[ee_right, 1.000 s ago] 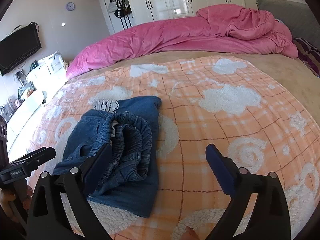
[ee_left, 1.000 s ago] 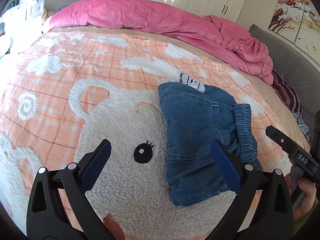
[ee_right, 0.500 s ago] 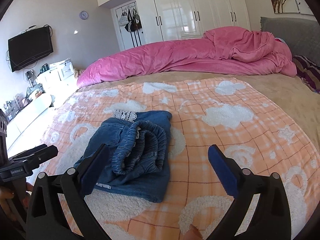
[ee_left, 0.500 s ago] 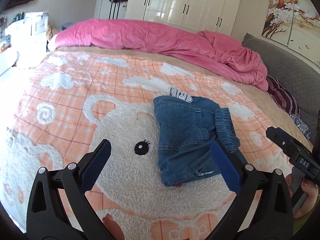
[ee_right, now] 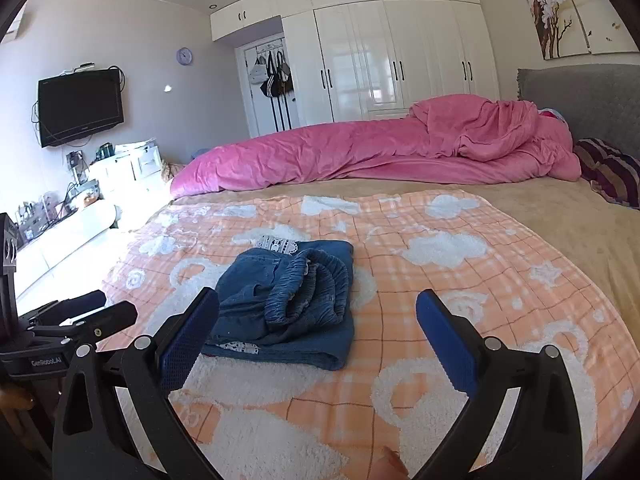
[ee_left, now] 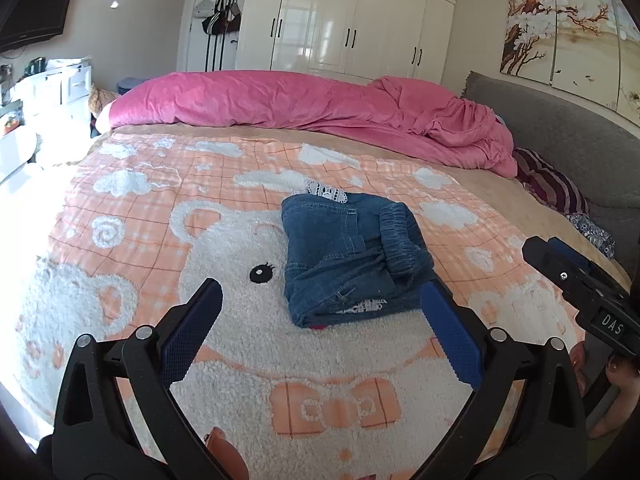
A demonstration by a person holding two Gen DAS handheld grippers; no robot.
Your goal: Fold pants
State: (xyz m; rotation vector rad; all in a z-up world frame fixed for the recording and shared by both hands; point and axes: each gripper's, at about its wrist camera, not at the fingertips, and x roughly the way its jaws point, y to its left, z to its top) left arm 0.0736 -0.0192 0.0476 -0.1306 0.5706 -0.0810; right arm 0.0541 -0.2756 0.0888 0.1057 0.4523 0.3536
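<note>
The blue denim pants (ee_left: 348, 256) lie folded into a small bundle on the orange fleece blanket (ee_left: 160, 216), with the elastic waistband on top and white lace trim at the far edge. They also show in the right wrist view (ee_right: 292, 304). My left gripper (ee_left: 320, 320) is open and empty, held back from the near edge of the pants. My right gripper (ee_right: 316, 328) is open and empty, also held back from the bundle. The right gripper's body shows at the right edge of the left wrist view (ee_left: 580, 288).
A crumpled pink duvet (ee_left: 320, 108) lies along the far side of the bed. A grey headboard (ee_left: 568, 144) and a striped pillow (ee_left: 548, 188) are at the right. White wardrobes (ee_right: 392, 64), a wall TV (ee_right: 80, 106) and cluttered white furniture (ee_right: 60, 224) stand beyond the bed.
Both grippers have drawn back and up from the pants, so the bundle looks smaller and farther away. The pants have not moved.
</note>
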